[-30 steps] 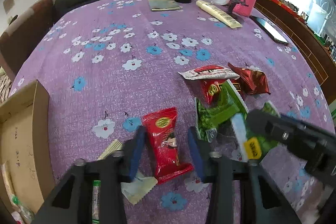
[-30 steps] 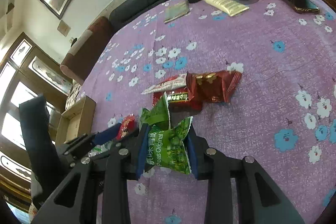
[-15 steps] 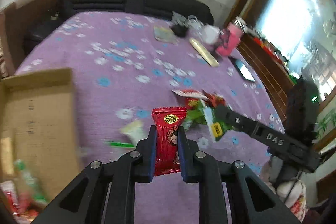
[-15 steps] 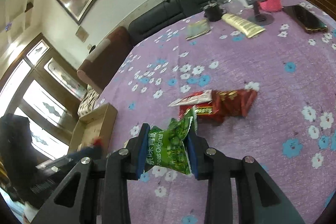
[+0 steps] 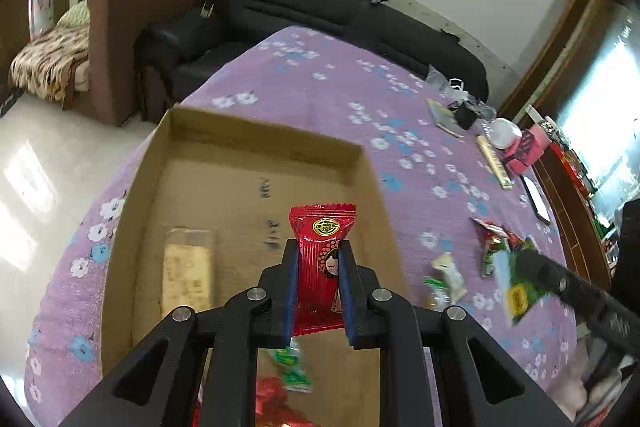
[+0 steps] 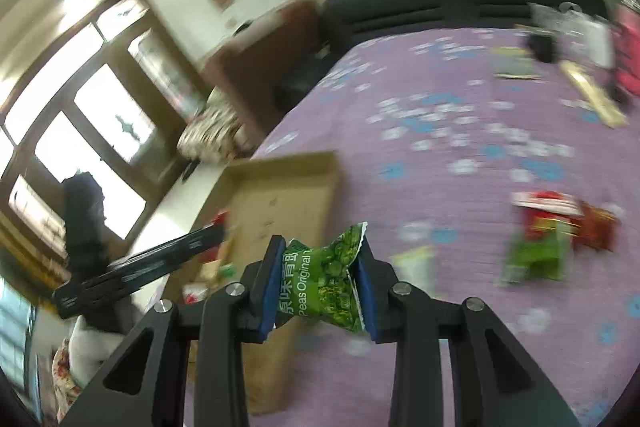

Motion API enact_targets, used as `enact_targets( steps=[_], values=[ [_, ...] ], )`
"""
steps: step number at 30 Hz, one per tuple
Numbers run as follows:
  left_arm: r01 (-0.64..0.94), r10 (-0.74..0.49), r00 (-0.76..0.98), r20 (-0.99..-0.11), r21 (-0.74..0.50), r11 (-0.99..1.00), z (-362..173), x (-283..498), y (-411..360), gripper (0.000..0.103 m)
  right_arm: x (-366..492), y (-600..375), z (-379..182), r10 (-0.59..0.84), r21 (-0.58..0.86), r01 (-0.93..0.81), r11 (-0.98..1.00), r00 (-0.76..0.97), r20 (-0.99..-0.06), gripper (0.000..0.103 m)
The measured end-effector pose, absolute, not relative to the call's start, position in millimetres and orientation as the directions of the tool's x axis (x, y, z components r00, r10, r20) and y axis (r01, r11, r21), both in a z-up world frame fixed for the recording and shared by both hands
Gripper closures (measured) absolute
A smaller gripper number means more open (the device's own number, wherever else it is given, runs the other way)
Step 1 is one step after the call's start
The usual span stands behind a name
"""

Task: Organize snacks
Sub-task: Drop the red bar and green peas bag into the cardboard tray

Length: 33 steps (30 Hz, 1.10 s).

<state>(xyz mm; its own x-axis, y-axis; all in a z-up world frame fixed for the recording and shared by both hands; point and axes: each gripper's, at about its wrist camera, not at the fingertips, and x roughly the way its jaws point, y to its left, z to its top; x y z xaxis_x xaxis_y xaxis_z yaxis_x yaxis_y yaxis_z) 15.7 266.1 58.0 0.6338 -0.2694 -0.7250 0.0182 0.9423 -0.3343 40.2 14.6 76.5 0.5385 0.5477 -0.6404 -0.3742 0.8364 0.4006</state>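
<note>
Both tools now moved over one shallow cardboard box: left tool clamps one glossy red packet; right tool pinches one crinkled green pea packet

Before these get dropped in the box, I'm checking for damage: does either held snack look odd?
The green pea packet looks crumpled, pinched at its middle between the right gripper fingers. The red candy packet in the left gripper looks flat and intact.
</note>
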Motion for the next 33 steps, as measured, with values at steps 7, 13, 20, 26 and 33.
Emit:
enact_targets(
  steps=[7,13,20,26,33],
  values=[
    [-0.048,-0.254,0.602,-0.757,-0.352,0.935,32,34,290,0.085,44,108,39,0.518,0.315,-0.457,0.832,0.435,-0.736,0.07],
    [-0.08,-0.276,0.611,-0.742,-0.406,0.91,32,32,309,0.065,40,138,13,0.475,0.259,-0.484,0.836,0.402,-0.783,0.069],
    [-0.094,-0.274,0.681,-0.679,-0.452,0.887,48,8,321,0.046,29,118,31,0.5,0.286,-0.47,0.835,0.433,-0.75,0.062],
    [-0.088,-0.28,0.731,-0.623,-0.493,0.866,53,-14,316,0.04,22,67,37,0.432,0.281,-0.345,0.896,0.523,-0.735,0.06],
    [-0.05,-0.305,0.774,-0.555,-0.534,0.844,67,-56,305,0.039,29,74,4,0.436,0.32,-0.317,0.893,0.428,-0.792,0.095]
  ],
)
